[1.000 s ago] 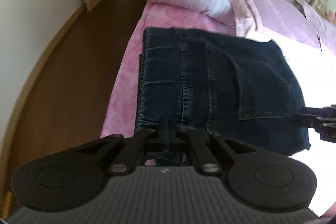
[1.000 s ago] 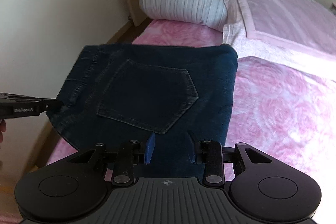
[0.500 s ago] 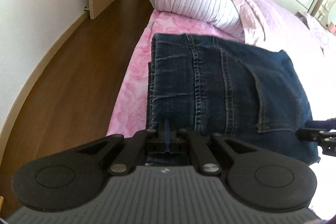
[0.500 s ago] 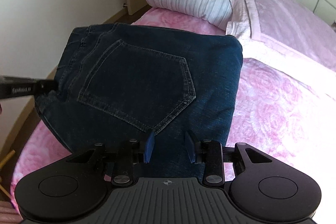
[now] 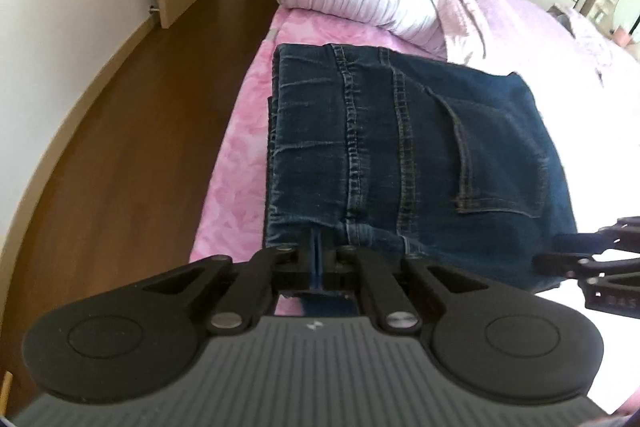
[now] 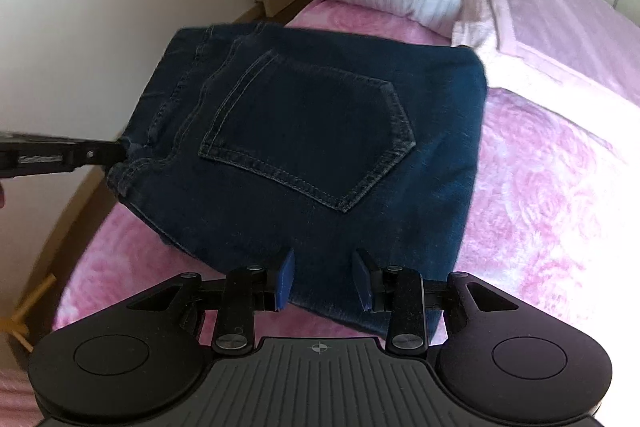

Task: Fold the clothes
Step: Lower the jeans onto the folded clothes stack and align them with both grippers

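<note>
Lay folded at bed [image 6: 560, 187] left edge: jeans [image 6: 320, 147]. Left gripper [image 5: 319, 259] pinched shut on waistband; right gripper [image 6: 323, 279] gaped, holding nothing. Risked dragging stack off edge, unfolding.

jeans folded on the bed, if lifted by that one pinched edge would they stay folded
Probably not: the jeans are soft stacked layers, so the free side would likely sag and open. The thick denim looks fairly heavy for its size. The left gripper pinches only one edge; the right gripper has its jaws open.
</note>
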Tool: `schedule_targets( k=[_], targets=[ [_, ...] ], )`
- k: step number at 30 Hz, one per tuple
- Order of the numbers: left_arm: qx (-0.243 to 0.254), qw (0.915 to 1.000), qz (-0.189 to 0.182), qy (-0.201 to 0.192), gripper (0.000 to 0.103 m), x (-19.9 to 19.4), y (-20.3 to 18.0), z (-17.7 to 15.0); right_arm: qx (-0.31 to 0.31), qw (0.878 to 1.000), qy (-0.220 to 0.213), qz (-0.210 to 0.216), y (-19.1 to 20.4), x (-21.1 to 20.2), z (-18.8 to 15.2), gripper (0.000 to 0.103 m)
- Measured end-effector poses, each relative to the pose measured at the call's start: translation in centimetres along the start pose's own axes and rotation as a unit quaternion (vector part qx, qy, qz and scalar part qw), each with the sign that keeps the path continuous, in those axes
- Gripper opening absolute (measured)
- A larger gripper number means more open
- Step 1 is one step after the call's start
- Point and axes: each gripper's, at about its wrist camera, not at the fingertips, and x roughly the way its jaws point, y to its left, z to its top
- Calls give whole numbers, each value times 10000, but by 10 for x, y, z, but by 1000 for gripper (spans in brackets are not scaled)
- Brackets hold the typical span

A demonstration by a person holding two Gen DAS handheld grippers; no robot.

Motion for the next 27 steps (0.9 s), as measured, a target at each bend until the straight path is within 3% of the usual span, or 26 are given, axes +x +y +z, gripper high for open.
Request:
schedule_targets(
  k=[4, 7, 12, 15, 18, 23, 27],
  targets=[
    [81, 9999, 90, -19, 2, 5, -2, 5, -428, 9986, 105, -304, 15, 7, 6, 37],
    [31, 10000, 35, -5, 1, -4, -1, 15, -309, 9991, 72, -293, 14, 0, 11, 37],
    [220, 9994, -150, -241, 1, -31, -7, 43, 46, 9981, -608, 98, 13, -16, 40, 36],
    [319, 9987, -254, -317, 1, -27, -9, 64, -20, 9968, -781, 194, 21, -5, 63, 20],
    [278, 9989, -317, -201, 1, -5, -4, 75, -93, 9961, -848, 238, 33, 17, 87, 14],
    [-19, 9991, -389, 151, 1, 44, 16, 59, -336, 9982, -430, 247, 51, 62, 98, 11],
    [-361, 9980, -497, 154, 2, 39, 31, 65, -596, 9970, -394, 299, 58, 68, 98, 12]
  ],
)
